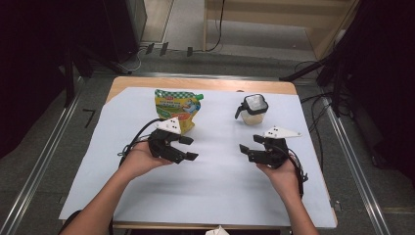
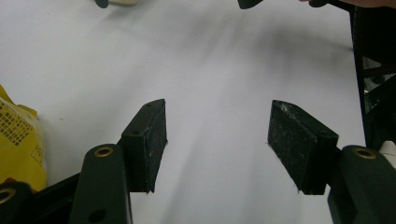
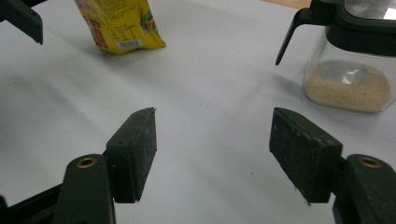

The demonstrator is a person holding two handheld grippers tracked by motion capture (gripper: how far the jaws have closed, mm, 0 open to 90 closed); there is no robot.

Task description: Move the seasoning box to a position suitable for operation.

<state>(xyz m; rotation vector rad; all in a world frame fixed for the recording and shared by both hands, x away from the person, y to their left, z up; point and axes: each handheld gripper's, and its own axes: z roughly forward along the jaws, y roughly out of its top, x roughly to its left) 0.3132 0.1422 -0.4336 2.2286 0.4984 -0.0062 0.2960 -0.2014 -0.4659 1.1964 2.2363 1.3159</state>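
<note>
Both grippers hover over the white sheet, released with nothing between the jaws: the left gripper just in front of the yellow refill pouch, the right gripper near the clear jar of pale grains with its black lid. Pouch and jar stand upright, well apart, toward the table's far edge.

Count on surface: 1 yellow pouch with green spout cap, 1 clear jar with black lid and handle, pale grains inside. 2 claws: left claw, right claw, 2 black jaws each. 1 white sheet covering the surface.
</note>
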